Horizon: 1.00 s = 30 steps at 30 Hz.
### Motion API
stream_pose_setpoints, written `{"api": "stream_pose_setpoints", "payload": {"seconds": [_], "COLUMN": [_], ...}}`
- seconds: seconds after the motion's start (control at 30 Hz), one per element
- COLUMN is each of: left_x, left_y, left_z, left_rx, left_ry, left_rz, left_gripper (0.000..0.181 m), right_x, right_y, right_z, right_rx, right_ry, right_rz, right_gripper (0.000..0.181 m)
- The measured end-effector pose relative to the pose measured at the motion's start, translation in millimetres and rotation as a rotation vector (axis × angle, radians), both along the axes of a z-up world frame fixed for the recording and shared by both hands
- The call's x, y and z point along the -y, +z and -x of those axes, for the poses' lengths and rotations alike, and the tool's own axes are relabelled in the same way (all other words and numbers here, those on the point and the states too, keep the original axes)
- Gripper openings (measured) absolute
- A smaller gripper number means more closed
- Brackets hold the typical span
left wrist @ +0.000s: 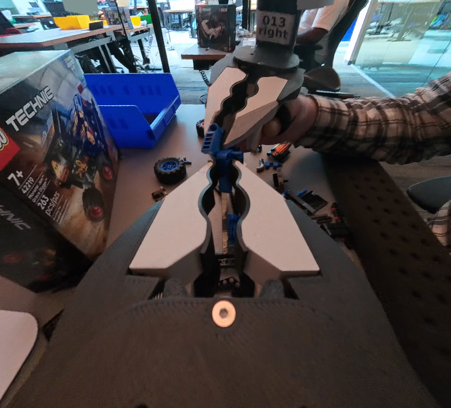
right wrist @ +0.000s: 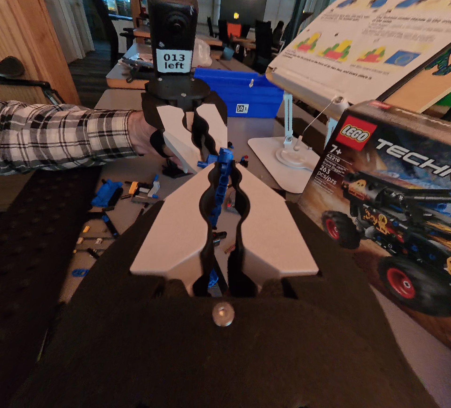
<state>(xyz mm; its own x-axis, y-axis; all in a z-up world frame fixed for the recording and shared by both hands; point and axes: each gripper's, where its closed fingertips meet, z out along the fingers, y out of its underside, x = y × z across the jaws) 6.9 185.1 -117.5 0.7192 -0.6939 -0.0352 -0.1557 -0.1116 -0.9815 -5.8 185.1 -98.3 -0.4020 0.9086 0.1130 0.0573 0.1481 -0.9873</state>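
My left gripper point(left wrist: 223, 164) is shut on a blue toy-brick connector piece point(left wrist: 228, 167) that stands up between its tips. My right gripper point(left wrist: 217, 137) comes in from above and is shut on a blue beam with holes point(left wrist: 211, 139), whose end meets the connector. In the right wrist view my right gripper point(right wrist: 223, 164) grips the long blue beam point(right wrist: 220, 191) lying along its jaws. The left gripper point(right wrist: 207, 159) faces it, with the blue connector point(right wrist: 225, 154) between the two sets of tips. Both are held above the grey table point(left wrist: 136, 184).
A blue bin point(left wrist: 136, 108) sits at the back. A toy truck box point(left wrist: 53, 152) stands at my left, beside a blue-hubbed wheel point(left wrist: 169, 169). Loose pieces point(right wrist: 136, 191) lie scattered, and a black perforated mat point(left wrist: 390, 225) borders them. A white stand point(right wrist: 280, 159) holds an instruction sheet point(right wrist: 366, 30). My left and right fingertips are right by each other.
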Motion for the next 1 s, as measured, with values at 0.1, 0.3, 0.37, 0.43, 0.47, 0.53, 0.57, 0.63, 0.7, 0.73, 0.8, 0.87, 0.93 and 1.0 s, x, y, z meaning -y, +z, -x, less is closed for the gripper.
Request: {"api": "stream_pose_setpoints", "payload": {"seconds": [0.1,0.3,0.37,0.43,0.47,0.53,0.57,0.63,0.7,0.73,0.8,0.87,0.93,1.0], "left_x": [0.1,4.4,4.4,4.7,3.8,5.9,6.3,8.4,10.8,11.3,8.8,2.7,-2.0,13.4], "left_y": [6.7,6.8,1.5,-3.0,-4.4,-2.2,-1.6,-4.2,-2.9,-8.1,-18.5,-26.0,-26.6,-44.8], "left_z": [0.6,2.3,0.7,0.7,1.5,1.1,1.3,-0.6,-2.8,-0.8,2.5,6.2,10.8,-23.9], "left_rx": [-0.059,-0.125,-0.162,-0.18,-0.182,-0.138,-0.133,-0.149,-0.178,-0.241,-0.314,-0.413,-0.468,-0.573], "left_ry": [0.027,0.031,0.029,0.028,0.034,0.01,0.013,-0.002,-0.025,-0.035,-0.024,0.044,0.116,-0.027], "left_rz": [-0.062,-0.089,-0.072,-0.05,-0.034,-0.018,-0.013,-0.006,-0.035,-0.039,-0.035,-0.026,-0.024,0.006], "left_gripper": [0.007,0.007,0.007,0.006,0.006,0.006,0.006,0.006,0.006,0.007,0.007,0.007,0.006,0.006], "right_x": [-2.3,7.6,5.7,4.3,2.7,3.2,3.1,4.9,9.1,11.0,10.9,5.8,-0.7,-24.1], "right_y": [-4.0,-12.0,-16.3,-20.9,-22.8,-22.2,-21.1,-23.5,-20.9,-24.1,-33.2,-38.4,-39.2,-42.8], "right_z": [-1.7,-1.3,-0.4,0.0,1.0,1.5,1.9,0.6,-2.3,-2.4,-0.7,0.8,5.4,12.0], "right_rx": [0.04,0.067,0.087,0.104,0.103,0.095,0.086,0.101,0.116,0.142,0.179,0.215,0.235,0.248], "right_ry": [-0.015,0.025,0.002,-0.006,-0.018,-0.04,-0.055,-0.027,0.027,0.046,0.054,0.028,-0.044,-0.195], "right_rz": [-0.019,-0.051,-0.104,-0.137,-0.162,-0.215,-0.244,-0.223,-0.124,-0.109,-0.103,-0.098,-0.097,-0.141], "right_gripper": [0.022,0.005,0.006,0.006,0.006,0.006,0.006,0.006,0.006,0.006,0.005,0.005,0.007,0.005]}}
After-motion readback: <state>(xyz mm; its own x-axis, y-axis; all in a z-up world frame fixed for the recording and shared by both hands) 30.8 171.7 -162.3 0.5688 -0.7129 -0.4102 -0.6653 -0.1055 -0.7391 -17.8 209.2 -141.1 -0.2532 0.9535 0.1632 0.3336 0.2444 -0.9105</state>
